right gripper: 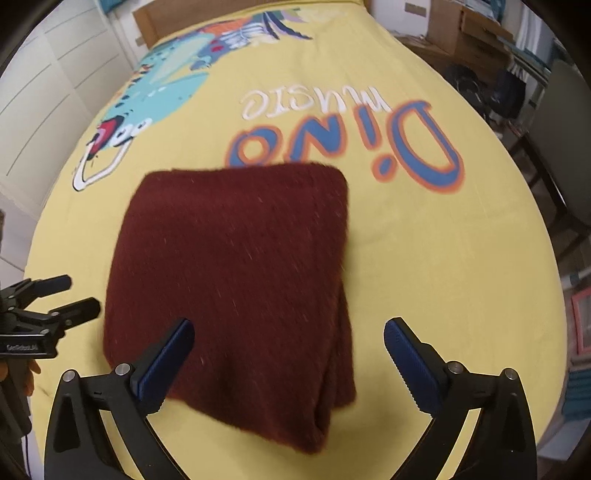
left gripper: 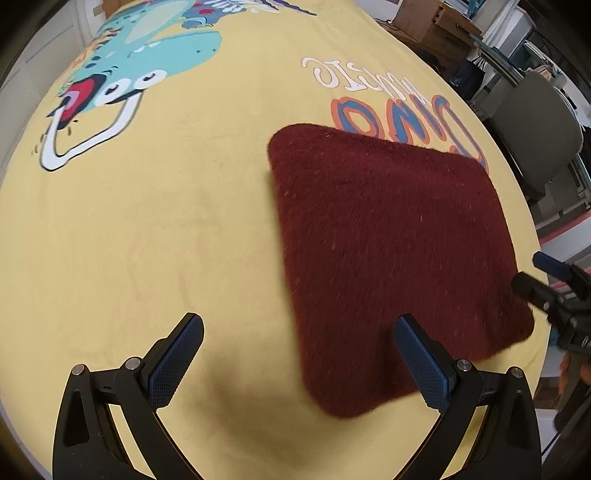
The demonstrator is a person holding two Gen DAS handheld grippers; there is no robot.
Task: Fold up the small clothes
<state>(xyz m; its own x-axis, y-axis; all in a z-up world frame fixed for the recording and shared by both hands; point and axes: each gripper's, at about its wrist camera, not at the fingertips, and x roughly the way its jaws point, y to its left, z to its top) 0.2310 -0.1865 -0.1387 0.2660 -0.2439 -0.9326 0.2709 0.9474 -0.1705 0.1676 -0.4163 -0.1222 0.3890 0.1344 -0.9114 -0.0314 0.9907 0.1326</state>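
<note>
Folded garment (right gripper: 236, 280): one piece, dark red, fuzzy knit, lying as a compact rectangle on the yellow printed cover (right gripper: 443, 277) that spreads over the worktop. It sits on the near half of the cover, its far edge just covering the lower part of the blue-and-orange "Dino" lettering (right gripper: 343, 151). Layered edges show along its right side in the right wrist view, so I judge it folded over at least twice; the fold looks finished or nearly so.

My right gripper (right gripper: 290, 354): jaws spread wide, nothing pinched. It hangs over the near edge of the garment; the left pad overlaps the cloth in view and the right pad is over bare cover. I cannot tell whether either pad touches. The open stance fits a release: the cloth lies flat under its own weight and needs no holding.

My left gripper (left gripper: 299, 354): also wide open and empty. It sits off the garment's left side, with its left pad over bare cover and its right pad over the cloth's near corner. I read this as standing clear so the stack is not disturbed.

Count: one garment, two grippers, four blue pads, one cover. No other small clothes are visible on the cover. Background: cardboard boxes (right gripper: 476, 33), one chair (left gripper: 535, 122). Slight blur on cloth.
</note>
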